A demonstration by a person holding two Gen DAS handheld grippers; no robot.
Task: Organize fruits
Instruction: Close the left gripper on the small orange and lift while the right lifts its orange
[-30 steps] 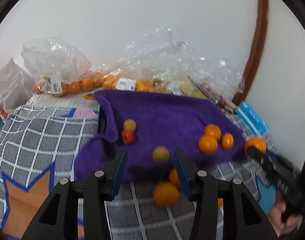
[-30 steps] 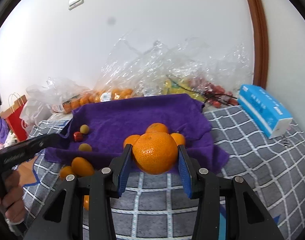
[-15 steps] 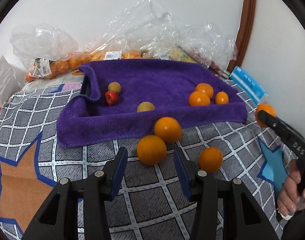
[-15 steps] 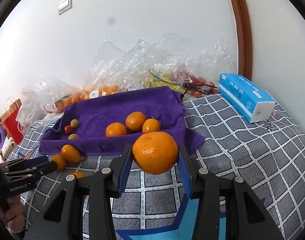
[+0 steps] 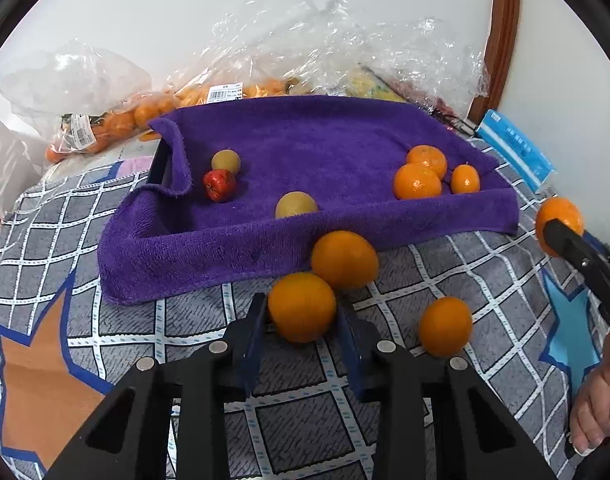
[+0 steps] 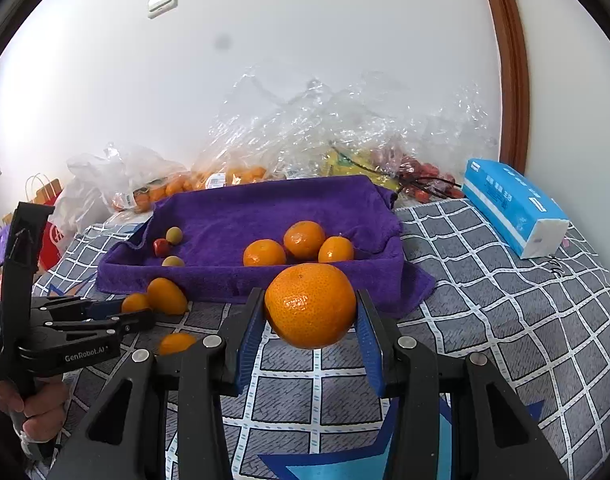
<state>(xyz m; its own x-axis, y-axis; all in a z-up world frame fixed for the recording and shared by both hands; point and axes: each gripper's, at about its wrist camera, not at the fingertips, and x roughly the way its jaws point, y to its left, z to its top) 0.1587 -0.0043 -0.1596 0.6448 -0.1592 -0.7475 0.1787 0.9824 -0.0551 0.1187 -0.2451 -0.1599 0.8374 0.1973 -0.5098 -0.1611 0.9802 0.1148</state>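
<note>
A checked quilt point(image 5: 313, 408) covers the surface, with clear bags of fruit point(image 5: 117, 120) heaped along the far wall. On the quilt sits a tray draped in a purple towel point(image 5: 317, 144); its right end holds three small oranges point(image 5: 417, 181), its left end a red fruit point(image 5: 220, 185) and two yellow-green ones. A blue tissue pack point(image 6: 513, 208) lies at far right.

The right gripper point(image 6: 311, 320) holds a large mandarin point(image 6: 309, 305) clamped between its blue pads, lifted clear of the quilt, just near of the tray's front wall.

The left gripper point(image 5: 303, 322) is low over the quilt, its jaws closing around an orange point(image 5: 302, 306). The fruit sits squarely between the fingers, and the pads look at or almost at its sides; I cannot tell if they press yet. A second orange point(image 5: 343, 259) touches it on the far side, against the towel's edge, and a third point(image 5: 445, 326) lies loose to the right.

The grasped orange is round, so no axis matters. The tray lies straight ahead and beyond, past the second orange, so the carry probably has to go up before going forward.
</note>
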